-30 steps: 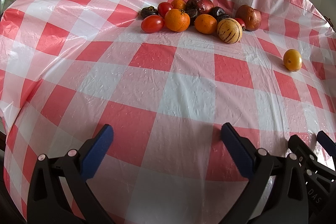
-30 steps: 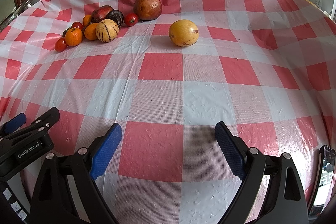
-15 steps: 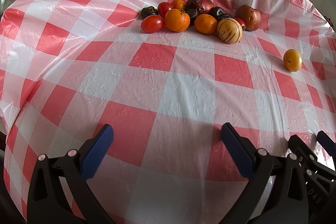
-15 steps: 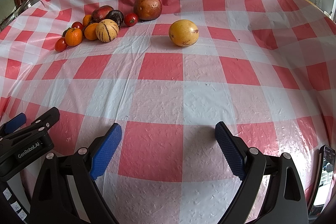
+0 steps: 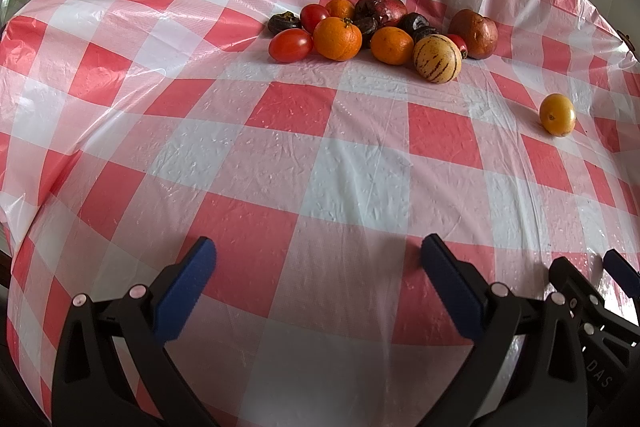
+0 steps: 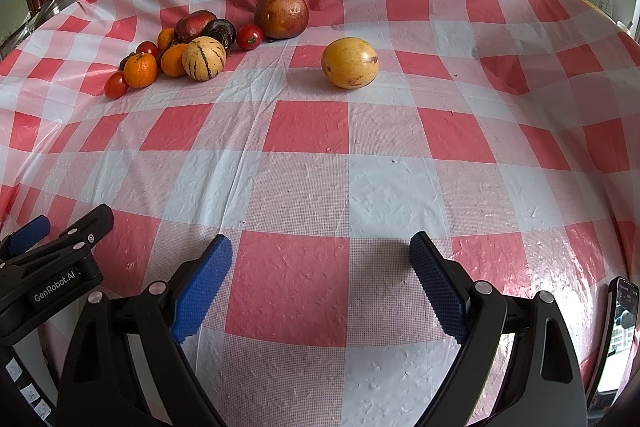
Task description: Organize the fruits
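Observation:
A heap of fruit lies at the far side of the checked tablecloth (image 5: 352,187): tomatoes (image 5: 290,45), oranges (image 5: 337,38), a striped yellow melon (image 5: 437,59), dark fruits and a brown pomegranate (image 5: 474,33). One yellow fruit (image 5: 557,115) (image 6: 349,62) lies alone, right of the heap. My left gripper (image 5: 318,259) is open near the table's front edge, far from the fruit, nothing between its fingers. My right gripper (image 6: 321,255) is open too, well short of the yellow fruit. In the right wrist view the heap (image 6: 204,58) sits at the upper left.
The red-and-white plastic cloth (image 6: 304,187) covers the whole table and drops off at the edges. A phone (image 6: 618,331) lies at the right edge in the right wrist view. Each gripper shows at the other view's bottom corner (image 5: 592,303) (image 6: 48,267).

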`<state>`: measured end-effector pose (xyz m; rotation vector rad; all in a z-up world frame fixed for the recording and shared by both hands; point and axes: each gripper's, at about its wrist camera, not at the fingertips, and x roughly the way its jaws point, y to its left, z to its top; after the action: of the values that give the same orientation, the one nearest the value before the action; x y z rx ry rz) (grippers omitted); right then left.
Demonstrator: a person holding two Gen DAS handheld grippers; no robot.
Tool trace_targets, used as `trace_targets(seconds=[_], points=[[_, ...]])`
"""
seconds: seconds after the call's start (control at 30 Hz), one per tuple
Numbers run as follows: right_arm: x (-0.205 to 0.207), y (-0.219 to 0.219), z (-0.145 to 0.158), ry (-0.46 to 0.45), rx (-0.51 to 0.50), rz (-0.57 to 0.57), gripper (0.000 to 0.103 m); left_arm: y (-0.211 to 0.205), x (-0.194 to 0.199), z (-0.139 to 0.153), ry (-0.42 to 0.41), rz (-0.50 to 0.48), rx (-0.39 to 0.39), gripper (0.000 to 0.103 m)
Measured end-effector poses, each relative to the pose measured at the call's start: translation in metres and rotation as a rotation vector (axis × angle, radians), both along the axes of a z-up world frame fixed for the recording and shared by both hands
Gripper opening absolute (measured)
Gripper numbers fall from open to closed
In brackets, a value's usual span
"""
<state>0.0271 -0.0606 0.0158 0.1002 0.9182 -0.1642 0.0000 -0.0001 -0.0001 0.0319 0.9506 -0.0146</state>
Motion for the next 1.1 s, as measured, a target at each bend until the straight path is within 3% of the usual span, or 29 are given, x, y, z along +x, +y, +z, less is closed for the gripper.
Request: trace_targets(seconds=[0.9, 1.0, 1.1], points=[[0.000, 0.000, 0.000, 0.000, 0.000, 0.002, 0.088, 0.000, 0.000, 0.000, 0.000, 0.000, 0.000, 0.102], [0.010, -0.004, 0.001, 0.046, 0.004, 0.063, 0.087, 0.000, 0.000, 0.000, 0.000, 0.000, 0.000, 0.102], [0.026, -0.021, 0.003, 0.037, 0.027, 0.008, 0.087, 0.000, 0.000, 0.000, 0.000, 0.000, 0.000, 0.102]])
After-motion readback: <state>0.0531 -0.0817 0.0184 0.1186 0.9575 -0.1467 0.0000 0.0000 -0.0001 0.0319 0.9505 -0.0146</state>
